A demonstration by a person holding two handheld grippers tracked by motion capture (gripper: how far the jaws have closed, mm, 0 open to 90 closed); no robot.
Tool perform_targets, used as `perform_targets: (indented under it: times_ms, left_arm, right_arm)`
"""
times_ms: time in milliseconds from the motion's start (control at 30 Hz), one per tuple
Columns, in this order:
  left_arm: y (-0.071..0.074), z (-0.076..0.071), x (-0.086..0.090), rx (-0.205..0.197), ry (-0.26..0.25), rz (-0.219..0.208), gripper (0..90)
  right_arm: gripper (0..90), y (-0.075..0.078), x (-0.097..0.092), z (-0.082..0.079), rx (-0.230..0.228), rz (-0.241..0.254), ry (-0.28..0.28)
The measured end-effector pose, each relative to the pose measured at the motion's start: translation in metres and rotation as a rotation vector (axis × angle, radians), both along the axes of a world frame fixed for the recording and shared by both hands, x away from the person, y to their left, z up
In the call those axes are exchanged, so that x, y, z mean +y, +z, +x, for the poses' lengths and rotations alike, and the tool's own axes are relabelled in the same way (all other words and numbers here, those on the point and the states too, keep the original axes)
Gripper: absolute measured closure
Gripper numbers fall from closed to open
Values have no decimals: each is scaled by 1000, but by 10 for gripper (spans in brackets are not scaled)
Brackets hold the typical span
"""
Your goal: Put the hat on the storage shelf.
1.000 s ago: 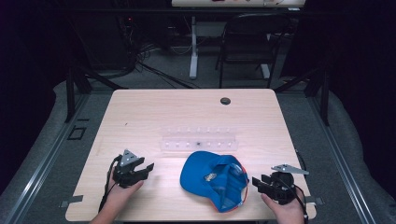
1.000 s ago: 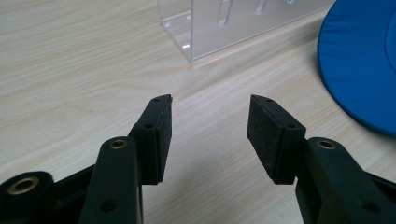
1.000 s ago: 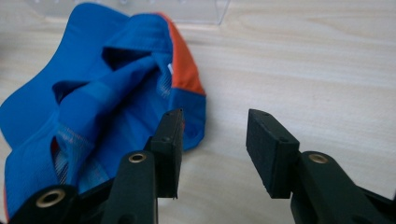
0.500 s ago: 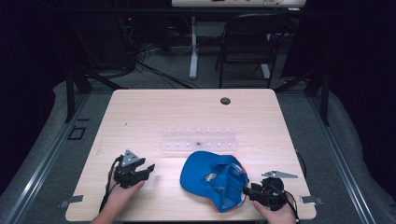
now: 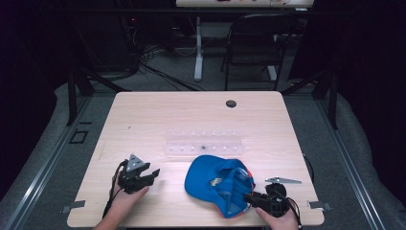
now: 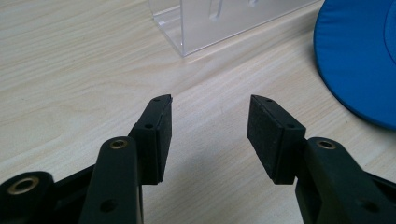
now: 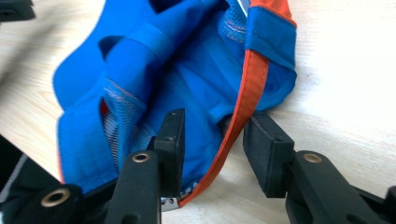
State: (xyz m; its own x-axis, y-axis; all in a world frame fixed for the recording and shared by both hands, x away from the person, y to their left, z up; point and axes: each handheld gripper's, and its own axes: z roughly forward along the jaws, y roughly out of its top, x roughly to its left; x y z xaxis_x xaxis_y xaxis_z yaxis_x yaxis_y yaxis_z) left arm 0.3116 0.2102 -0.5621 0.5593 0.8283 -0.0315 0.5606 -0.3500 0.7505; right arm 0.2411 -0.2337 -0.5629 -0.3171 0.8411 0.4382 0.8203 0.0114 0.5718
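right gripper (image 7: 212, 140) is straddling the orange rim (image 7: 250, 88) of the cap (image 5: 220, 184); jaws have just been closing, one inside the cap, one outside, not pinching yet, so the grab is started but not done; cap lies upside down at the table's (image 5: 143, 115) near edge, long axis slanting, brim toward the left gripper (image 5: 152, 173), which sits open and empty; beyond the cap, a clear rack (image 5: 203, 145).

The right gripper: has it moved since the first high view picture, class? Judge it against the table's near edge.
Yes. The right gripper has come toward the near edge of the table and leftward to the blue cap; its jaws, just closing, straddle the orange-edged rim.
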Motion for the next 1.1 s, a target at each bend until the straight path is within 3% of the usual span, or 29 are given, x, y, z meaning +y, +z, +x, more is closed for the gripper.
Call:
perform_targets:
  times_ms: [300, 600, 767, 1100]
  left_arm:
    - [0, 0, 0, -2, 0, 0, 508]
    - [0, 0, 0, -3, -1, 2, 509]
    - [0, 0, 0, -3, 0, 3, 509]
    - [0, 0, 0, -9, -1, 8, 523]
  right_arm:
    - [623, 11, 0, 2, -10, 46, 35]
    - [694, 17, -2, 6, -4, 89, 33]
    - [694, 18, -2, 7, 0, 82, 39]
    - [724, 20, -6, 8, 15, 130, 34]
